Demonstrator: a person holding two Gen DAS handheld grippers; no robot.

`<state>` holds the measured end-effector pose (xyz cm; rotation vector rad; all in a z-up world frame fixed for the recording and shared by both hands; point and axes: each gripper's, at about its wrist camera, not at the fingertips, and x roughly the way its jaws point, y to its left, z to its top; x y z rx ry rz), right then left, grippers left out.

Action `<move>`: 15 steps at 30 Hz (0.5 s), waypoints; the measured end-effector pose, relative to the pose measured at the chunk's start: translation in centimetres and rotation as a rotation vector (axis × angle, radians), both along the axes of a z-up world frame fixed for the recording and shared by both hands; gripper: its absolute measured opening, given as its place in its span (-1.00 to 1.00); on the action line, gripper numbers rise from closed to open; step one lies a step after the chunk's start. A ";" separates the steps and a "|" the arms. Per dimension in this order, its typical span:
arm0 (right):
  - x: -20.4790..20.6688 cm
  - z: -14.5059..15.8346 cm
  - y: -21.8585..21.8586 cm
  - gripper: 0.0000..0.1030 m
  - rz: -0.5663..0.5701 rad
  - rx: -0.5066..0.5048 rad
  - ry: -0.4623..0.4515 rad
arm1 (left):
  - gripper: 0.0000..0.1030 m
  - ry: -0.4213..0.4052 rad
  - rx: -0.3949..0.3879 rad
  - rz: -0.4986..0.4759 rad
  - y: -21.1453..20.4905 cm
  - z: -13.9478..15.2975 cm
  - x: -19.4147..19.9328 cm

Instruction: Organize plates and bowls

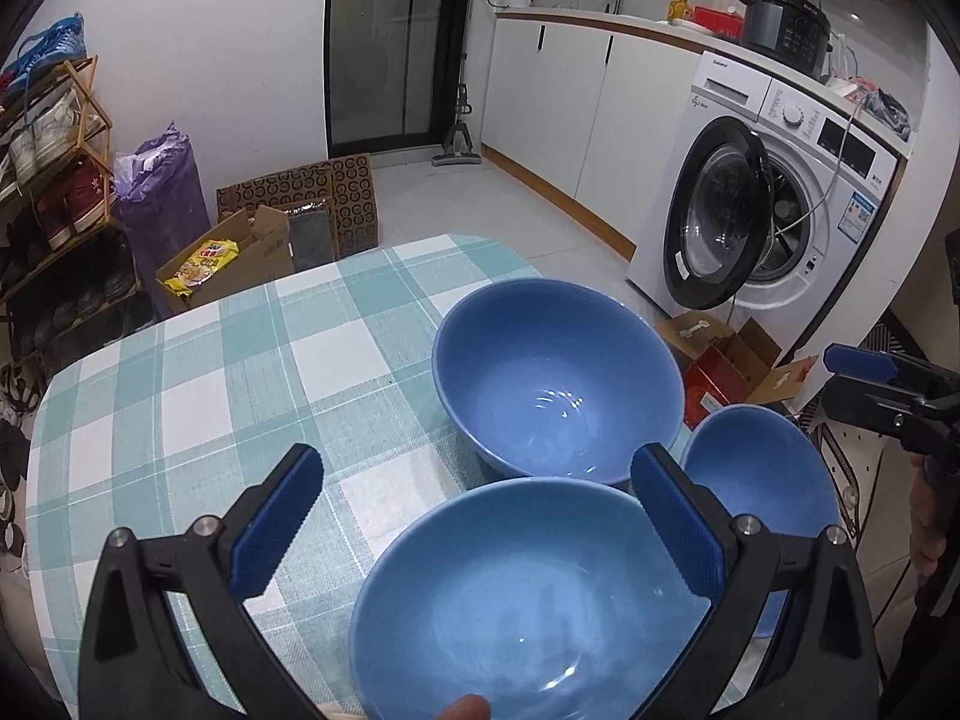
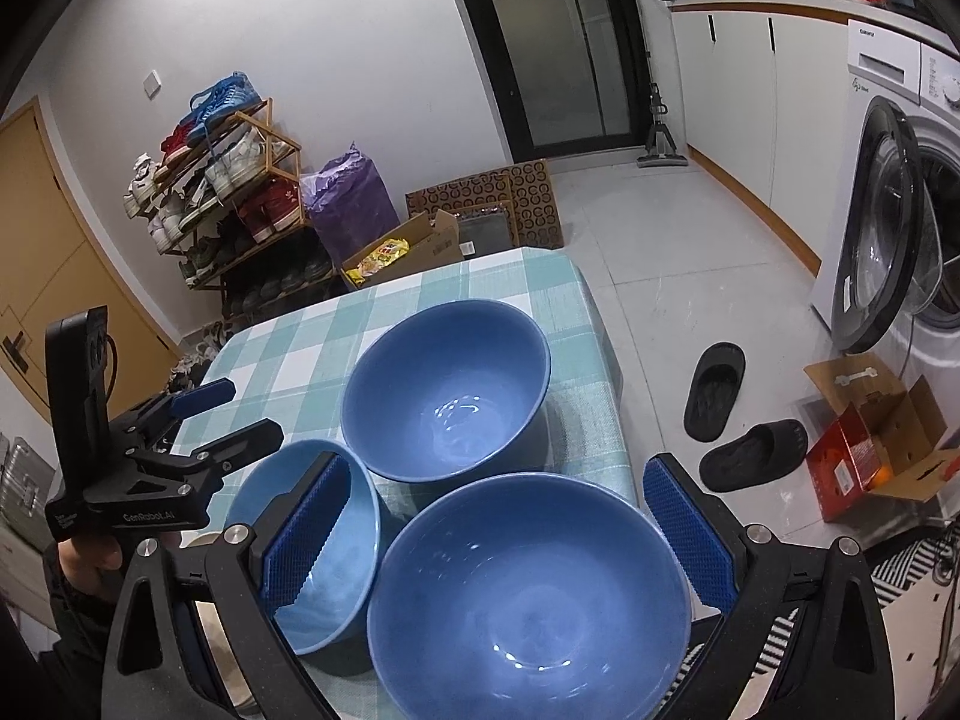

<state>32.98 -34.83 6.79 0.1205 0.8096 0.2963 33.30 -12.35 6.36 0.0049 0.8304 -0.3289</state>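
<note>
Three blue bowls stand close together on the checked tablecloth (image 1: 198, 396). A deep-blue big bowl (image 1: 558, 378) (image 2: 447, 384) is farthest. A lighter, smaller bowl (image 1: 528, 594) (image 2: 312, 546) lies just under my left gripper (image 1: 477, 480), which is open with nothing held. A second deep-blue big bowl (image 1: 762, 474) (image 2: 528, 588) sits at the table's right front corner, between the fingers of my open right gripper (image 2: 501, 474). Each gripper shows in the other view: the right gripper (image 1: 864, 372) at the right edge, the left gripper (image 2: 222, 414) at the left, hand-held.
The table's right edge (image 2: 606, 360) drops to a tiled floor with two black slippers (image 2: 714, 390) and an open red carton (image 2: 864, 450). A washing machine (image 1: 774, 192) stands with its door open. A shoe rack (image 2: 222, 180) and boxes (image 1: 234, 258) lie beyond the far edge.
</note>
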 end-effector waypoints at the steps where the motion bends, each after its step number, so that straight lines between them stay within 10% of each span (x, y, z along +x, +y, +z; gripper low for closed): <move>1: 0.3 -0.2 0.1 0.94 0.002 -0.002 0.008 | 1.00 0.003 0.001 0.002 0.0 -0.2 0.2; 15: 4.6 -3.0 0.7 0.94 -0.017 -0.006 0.069 | 1.00 0.069 -0.004 0.023 0.5 -2.9 2.6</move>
